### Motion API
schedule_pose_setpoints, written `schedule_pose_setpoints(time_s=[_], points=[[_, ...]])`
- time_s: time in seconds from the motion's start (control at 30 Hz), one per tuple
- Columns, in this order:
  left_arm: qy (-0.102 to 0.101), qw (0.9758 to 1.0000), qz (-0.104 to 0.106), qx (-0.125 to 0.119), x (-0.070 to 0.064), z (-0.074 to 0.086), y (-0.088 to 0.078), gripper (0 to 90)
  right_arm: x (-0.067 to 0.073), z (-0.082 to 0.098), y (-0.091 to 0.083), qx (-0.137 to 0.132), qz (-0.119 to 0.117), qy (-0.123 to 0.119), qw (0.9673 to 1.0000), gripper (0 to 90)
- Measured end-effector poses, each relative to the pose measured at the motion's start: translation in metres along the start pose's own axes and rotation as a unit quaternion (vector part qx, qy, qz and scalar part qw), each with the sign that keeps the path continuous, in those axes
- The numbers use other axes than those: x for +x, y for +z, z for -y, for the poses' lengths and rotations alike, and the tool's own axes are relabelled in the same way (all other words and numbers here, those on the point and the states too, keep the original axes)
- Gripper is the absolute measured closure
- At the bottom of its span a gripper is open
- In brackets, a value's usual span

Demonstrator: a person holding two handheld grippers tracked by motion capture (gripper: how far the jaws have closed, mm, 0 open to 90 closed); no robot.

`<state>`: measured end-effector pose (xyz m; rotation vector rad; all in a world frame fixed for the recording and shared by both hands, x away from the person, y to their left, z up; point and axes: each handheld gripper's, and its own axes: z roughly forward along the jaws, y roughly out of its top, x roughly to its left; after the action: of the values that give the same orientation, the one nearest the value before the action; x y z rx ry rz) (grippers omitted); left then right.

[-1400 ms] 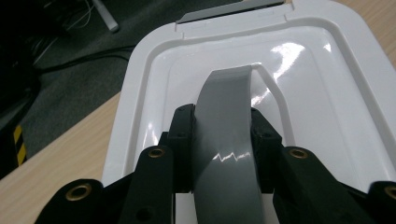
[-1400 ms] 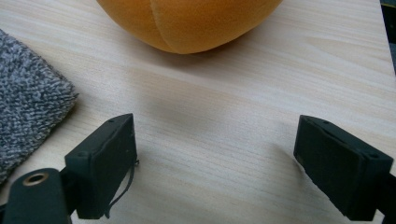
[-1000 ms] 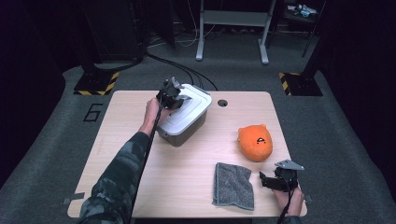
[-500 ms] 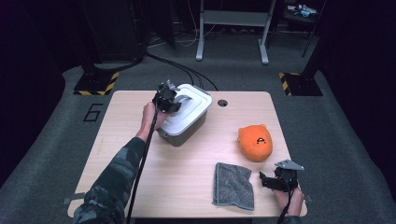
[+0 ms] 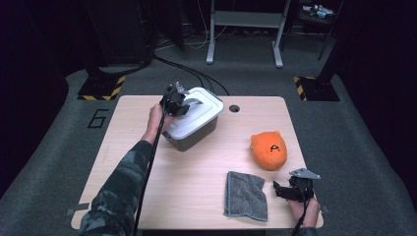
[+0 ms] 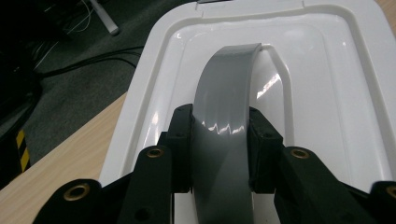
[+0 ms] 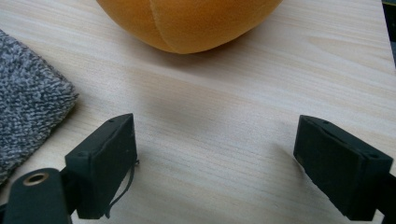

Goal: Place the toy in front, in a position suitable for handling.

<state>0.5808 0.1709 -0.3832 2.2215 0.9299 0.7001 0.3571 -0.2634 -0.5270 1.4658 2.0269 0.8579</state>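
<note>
A dark room with cables on the floor surrounds a pale wooden table (image 5: 196, 172). Left of centre in the upper half of the high view stands one grey box (image 5: 194, 136) with a white lid (image 5: 202, 108). The left gripper (image 6: 219, 144) has just closed further on the lid's grey handle (image 6: 224, 93), pads pressing both edges. The plastic looks stiff, light and slick, so the handle is the surest hold. The right gripper (image 5: 290, 192) rests wide and empty at lower right, near one orange plush toy (image 5: 268, 149) and one grey cloth (image 5: 245, 195).
</note>
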Motion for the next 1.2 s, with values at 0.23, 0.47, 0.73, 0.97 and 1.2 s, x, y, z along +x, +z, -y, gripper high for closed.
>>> schedule_pose_setpoints(time_s=[0.23,0.47,0.73,0.97,1.2], points=[[-0.014,0.9999,-0.009,-0.001,0.002,0.001,-0.002,54.3,0.000,0.000,0.000,0.000,0.000,0.004,1.0000,12.5],[-0.040,0.9990,-0.016,-0.006,0.007,0.003,-0.026,25.3,-0.001,0.000,0.000,0.002,-0.002,0.008,1.0000,12.5],[-0.064,0.9975,-0.016,-0.024,0.011,0.017,-0.060,15.2,-0.001,-0.001,0.000,0.005,-0.003,0.011,0.9999,12.5],[-0.070,0.9971,-0.010,-0.029,0.008,0.041,-0.078,12.6,0.000,-0.003,0.000,0.011,-0.011,0.010,0.9998,13.1],[-0.074,0.9972,-0.001,-0.014,0.002,0.074,-0.090,7.5,0.004,-0.018,-0.010,-0.009,-0.024,0.014,0.9996,9.9]])
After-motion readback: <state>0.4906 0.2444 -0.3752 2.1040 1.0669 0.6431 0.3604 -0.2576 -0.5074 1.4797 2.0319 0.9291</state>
